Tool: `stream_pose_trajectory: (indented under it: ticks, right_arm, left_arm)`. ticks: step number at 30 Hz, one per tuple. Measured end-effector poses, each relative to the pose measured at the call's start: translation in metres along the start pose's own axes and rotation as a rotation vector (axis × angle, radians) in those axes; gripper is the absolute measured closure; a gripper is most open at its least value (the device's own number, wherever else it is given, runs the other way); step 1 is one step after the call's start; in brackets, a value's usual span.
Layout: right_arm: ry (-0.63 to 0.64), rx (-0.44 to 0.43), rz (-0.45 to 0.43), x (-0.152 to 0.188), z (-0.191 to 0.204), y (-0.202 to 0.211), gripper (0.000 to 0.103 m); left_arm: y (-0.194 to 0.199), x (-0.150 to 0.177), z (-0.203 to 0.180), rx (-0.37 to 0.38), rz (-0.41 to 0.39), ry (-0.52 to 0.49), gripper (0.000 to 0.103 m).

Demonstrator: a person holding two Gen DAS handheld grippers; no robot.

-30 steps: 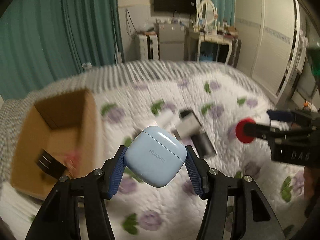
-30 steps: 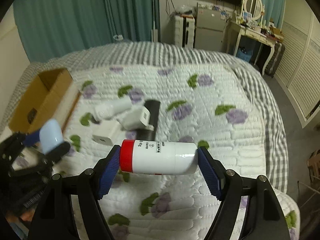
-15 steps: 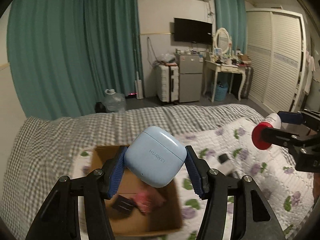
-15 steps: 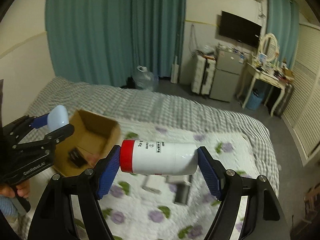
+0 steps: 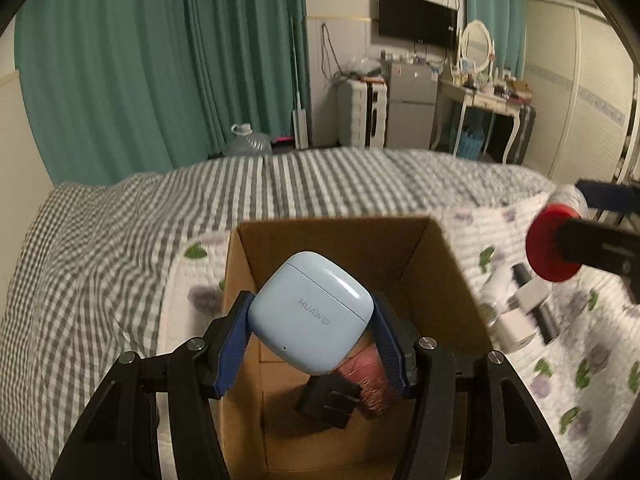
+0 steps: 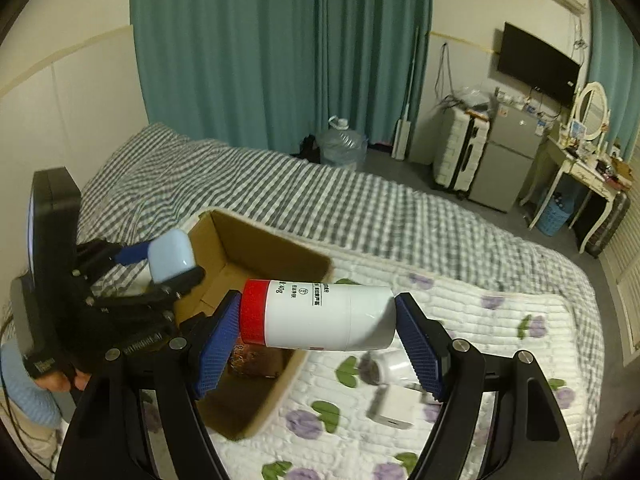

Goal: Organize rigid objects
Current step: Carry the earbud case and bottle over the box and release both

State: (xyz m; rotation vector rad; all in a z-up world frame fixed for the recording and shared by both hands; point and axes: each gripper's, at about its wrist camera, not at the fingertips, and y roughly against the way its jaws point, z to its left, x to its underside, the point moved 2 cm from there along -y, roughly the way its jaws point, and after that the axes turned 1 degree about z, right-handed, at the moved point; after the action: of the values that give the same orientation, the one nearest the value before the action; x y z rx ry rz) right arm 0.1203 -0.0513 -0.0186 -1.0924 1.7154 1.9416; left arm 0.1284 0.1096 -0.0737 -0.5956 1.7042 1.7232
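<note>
Both jaws clamped — left on earbud case point(image 5: 311, 312), right on bottle point(image 6: 320, 317) — above box point(image 5: 436, 256).

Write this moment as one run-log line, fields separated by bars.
left tool: shut on light blue plastic earbuds case, above brown cardboard box | right tool: shut on white red-capped bottle, beside box

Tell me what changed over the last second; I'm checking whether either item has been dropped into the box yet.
Both grippers swung from over the quilt toward the open cardboard box. The left gripper now holds the pale blue earbud case right above the box opening; the right gripper brought the white red-capped bottle beside it. Nothing released: both grips unchanged, and the box's contents stayed.
</note>
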Motion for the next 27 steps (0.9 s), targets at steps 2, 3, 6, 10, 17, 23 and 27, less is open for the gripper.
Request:
stream_pose_trajectory:
  ticks: [2, 3, 6, 10, 17, 23, 27]
  right_arm:
    - [0.004, -0.008, 0.018, 0.001, 0.004, -0.016, 0.027]
    - [0.004, -0.010, 0.024, 0.002, 0.005, -0.021, 0.027]
    - [0.003, -0.020, 0.044, 0.007, 0.009, -0.040, 0.027]
    - [0.000, -0.034, 0.060, 0.009, 0.014, -0.053, 0.027]
    - [0.009, -0.040, 0.037, 0.000, 0.021, -0.053, 0.027]
    - [0.005, -0.036, 0.041, -0.009, 0.027, -0.058, 0.027]
    - [-0.005, -0.044, 0.080, -0.010, 0.037, -0.083, 0.027]
  left_arm:
    - [-0.008, 0.007, 0.000, -0.003, 0.008, -0.012, 0.044]
    - [-0.010, 0.009, -0.003, -0.006, 0.011, -0.012, 0.044]
    - [-0.022, 0.016, 0.000, -0.001, 0.032, -0.004, 0.042]
    - [-0.028, 0.022, 0.001, 0.008, 0.065, 0.016, 0.042]
    - [-0.008, 0.020, 0.009, -0.033, 0.005, 0.030, 0.038]
    - [0.007, 0.019, 0.033, -0.077, -0.020, 0.098, 0.038]
    - [0.009, 0.018, 0.047, -0.103, -0.018, 0.136, 0.038]
